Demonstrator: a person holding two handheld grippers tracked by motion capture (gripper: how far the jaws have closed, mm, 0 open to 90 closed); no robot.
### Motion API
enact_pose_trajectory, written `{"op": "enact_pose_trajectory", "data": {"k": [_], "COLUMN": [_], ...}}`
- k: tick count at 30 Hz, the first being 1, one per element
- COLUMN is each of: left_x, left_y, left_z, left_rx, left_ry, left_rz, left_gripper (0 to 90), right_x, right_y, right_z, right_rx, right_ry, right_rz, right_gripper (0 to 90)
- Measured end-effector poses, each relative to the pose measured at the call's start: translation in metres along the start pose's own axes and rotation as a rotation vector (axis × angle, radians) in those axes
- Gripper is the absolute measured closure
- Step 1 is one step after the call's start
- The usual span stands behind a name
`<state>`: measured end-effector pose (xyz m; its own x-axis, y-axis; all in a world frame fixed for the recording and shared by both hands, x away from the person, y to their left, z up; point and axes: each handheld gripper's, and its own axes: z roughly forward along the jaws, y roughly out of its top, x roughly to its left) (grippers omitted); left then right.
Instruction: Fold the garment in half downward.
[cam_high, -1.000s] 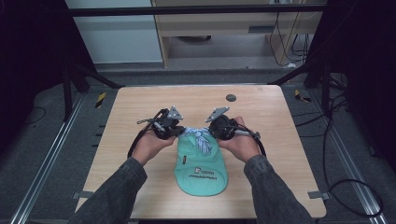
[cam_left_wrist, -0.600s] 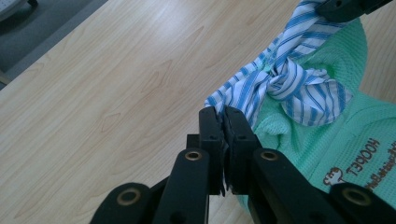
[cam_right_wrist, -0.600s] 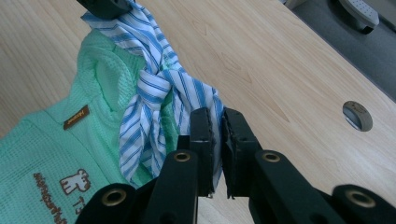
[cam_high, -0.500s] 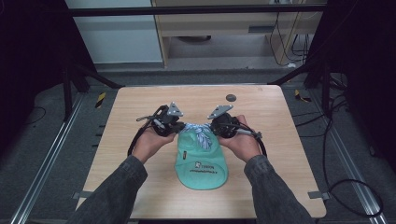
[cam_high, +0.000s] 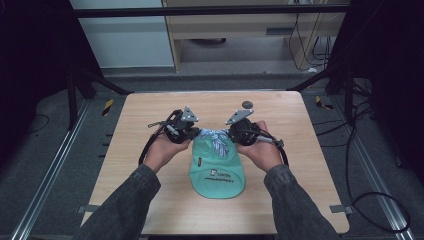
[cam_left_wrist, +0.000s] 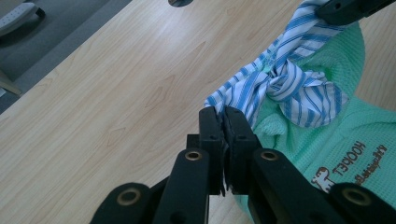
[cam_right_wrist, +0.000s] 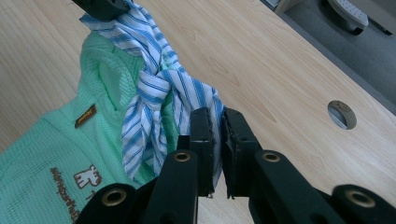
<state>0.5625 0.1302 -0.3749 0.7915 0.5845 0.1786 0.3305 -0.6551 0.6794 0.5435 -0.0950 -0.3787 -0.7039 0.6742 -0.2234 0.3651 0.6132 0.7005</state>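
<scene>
Both grippers have drawn a little closer together over the last second, and the striped cloth between them has bunched up more at the top of the garment.

Nearest the person, two forearms in dark grey sleeves (cam_high: 125, 202) reach onto the pale wooden table (cam_high: 150, 200). Between them lies the mint-green knitted garment with a small printed logo (cam_high: 218, 172), flat on the tabletop near the front centre. At its far end sits the blue-and-white striped fabric tie (cam_high: 216, 139), knotted in the middle, its two ends running outward to either side.

The left gripper (cam_left_wrist: 223, 122) has its black jaws pressed together on one end of the striped tie, with cloth showing just beyond the tips. The right gripper (cam_right_wrist: 215, 122) pinches the other end, a narrow gap between its jaws taken up by the fabric. In the high view the left hand (cam_high: 162, 150) and right hand (cam_high: 262, 150) flank the knot, each gripper's grey plate tilted upward.

Farther off, a small round dark hole (cam_high: 247, 104) sits near the table's far edge, well apart from the garment.
</scene>
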Motion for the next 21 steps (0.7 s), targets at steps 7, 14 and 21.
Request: {"op": "enact_pose_trajectory", "data": {"k": [7, 14, 21], "left_x": [0.003, 0.005, 0.006], "left_y": [0.001, 0.003, 0.004], "left_z": [-0.003, -0.005, -0.004], "left_rx": [-0.007, -0.008, -0.014], "left_ry": [0.005, 0.016, 0.019], "left_rz": [-0.004, -0.003, -0.005], "left_gripper": [87.6, 87.6, 87.6], "right_x": [0.000, 0.000, -0.002], "right_y": [0.003, 0.009, 0.011], "right_z": [-0.001, -0.002, -0.001], "right_rx": [-0.006, -0.006, -0.007], "right_ry": [-0.002, -0.011, -0.021], "right_rz": [-0.008, -0.014, -0.013], "right_gripper": [83.3, 83.3, 83.2]}}
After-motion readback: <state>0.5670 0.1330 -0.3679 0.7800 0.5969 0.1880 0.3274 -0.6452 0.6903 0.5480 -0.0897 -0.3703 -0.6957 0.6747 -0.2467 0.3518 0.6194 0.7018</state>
